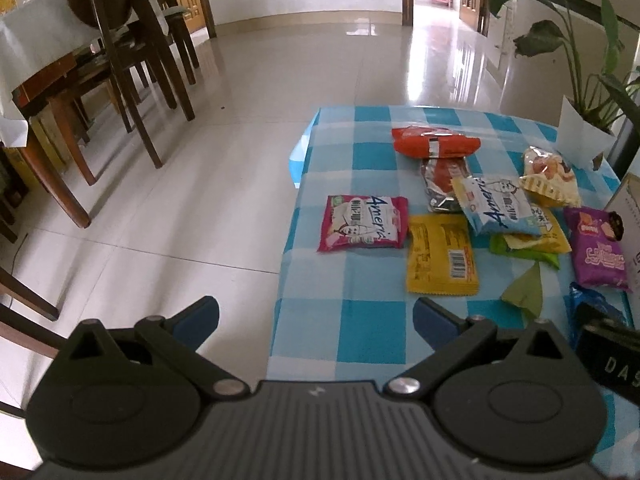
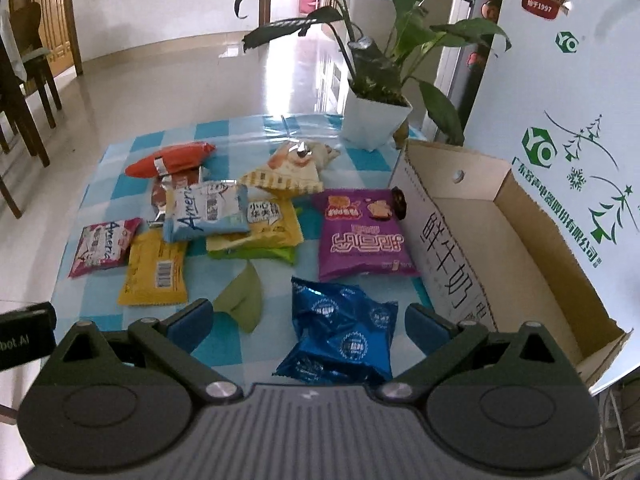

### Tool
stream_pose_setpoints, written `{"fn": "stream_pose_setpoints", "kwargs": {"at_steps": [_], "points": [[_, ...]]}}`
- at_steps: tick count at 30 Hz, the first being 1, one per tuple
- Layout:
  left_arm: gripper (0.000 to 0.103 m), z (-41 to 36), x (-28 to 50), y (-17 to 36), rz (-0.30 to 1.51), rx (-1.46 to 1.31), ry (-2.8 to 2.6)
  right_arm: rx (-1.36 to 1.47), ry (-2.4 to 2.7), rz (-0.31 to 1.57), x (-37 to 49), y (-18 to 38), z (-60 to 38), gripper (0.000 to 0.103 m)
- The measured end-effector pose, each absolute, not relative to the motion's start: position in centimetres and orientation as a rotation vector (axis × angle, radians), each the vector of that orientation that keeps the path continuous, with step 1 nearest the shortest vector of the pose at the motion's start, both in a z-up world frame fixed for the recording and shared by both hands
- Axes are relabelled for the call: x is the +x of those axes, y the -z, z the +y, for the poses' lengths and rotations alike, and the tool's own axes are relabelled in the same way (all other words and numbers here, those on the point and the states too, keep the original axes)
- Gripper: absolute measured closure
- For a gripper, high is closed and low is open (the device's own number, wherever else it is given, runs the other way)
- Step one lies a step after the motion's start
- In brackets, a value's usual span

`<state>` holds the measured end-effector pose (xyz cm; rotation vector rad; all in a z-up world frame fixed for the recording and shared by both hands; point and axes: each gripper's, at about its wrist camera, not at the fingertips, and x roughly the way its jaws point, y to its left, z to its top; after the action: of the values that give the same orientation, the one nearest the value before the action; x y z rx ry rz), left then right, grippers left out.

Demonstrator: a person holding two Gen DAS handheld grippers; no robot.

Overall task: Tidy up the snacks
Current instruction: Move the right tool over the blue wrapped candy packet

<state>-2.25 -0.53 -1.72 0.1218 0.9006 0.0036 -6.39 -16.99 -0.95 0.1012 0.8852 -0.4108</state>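
Observation:
Several snack packets lie on a blue-checked tablecloth [image 2: 352,156]. My right gripper [image 2: 308,322] is open, and a crumpled blue foil packet [image 2: 344,336] lies between its fingers on the cloth. Beyond it are a purple packet [image 2: 362,236], a green wrapper [image 2: 242,300], a yellow packet [image 2: 154,270], a pink packet [image 2: 102,246], a light blue packet [image 2: 206,212] and an orange packet [image 2: 172,160]. My left gripper [image 1: 316,320] is open with nothing in it, over the table's near left edge. Ahead of it lie the pink packet [image 1: 364,224] and the yellow packet [image 1: 440,260].
An open cardboard box [image 2: 500,248] stands at the table's right side, with nothing visible inside. A potted plant [image 2: 374,116] stands at the back right corner. A white printed panel [image 2: 560,120] rises behind the box. Wooden chairs [image 1: 132,60] and a table stand on the tiled floor at left.

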Motion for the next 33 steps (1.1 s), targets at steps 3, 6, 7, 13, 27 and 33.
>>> {"fn": "stream_pose_setpoints", "kwargs": {"at_steps": [3, 6, 7, 13, 27, 33], "points": [[0.001, -0.6, -2.2, 1.8, 0.906, 0.126, -0.001, 0.096, 0.404, 0.891, -6.4, 1.1, -16.9, 0.0], [0.001, -0.9, -2.3, 1.9, 0.904, 0.142, 0.0, 0.095, 0.392, 0.893, -6.3, 1.0, -16.7, 0.0], [0.001, -1.1, -2.3, 1.9, 0.901, 0.15, -0.002, 0.094, 0.39, 0.896, -6.3, 1.0, -16.7, 0.0], [0.001, -1.5, -2.5, 2.3, 0.902, 0.172, 0.007, 0.1, 0.383, 0.901, -6.3, 1.2, -16.8, 0.0], [0.001, -1.9, -2.6, 2.4, 0.902, 0.172, 0.025, 0.099, 0.36, 0.905, -6.4, 1.4, -16.9, 0.0], [0.001, -1.9, -2.5, 2.4, 0.907, 0.176, 0.026, 0.098, 0.36, 0.907, -6.4, 1.4, -16.9, 0.0]]}}
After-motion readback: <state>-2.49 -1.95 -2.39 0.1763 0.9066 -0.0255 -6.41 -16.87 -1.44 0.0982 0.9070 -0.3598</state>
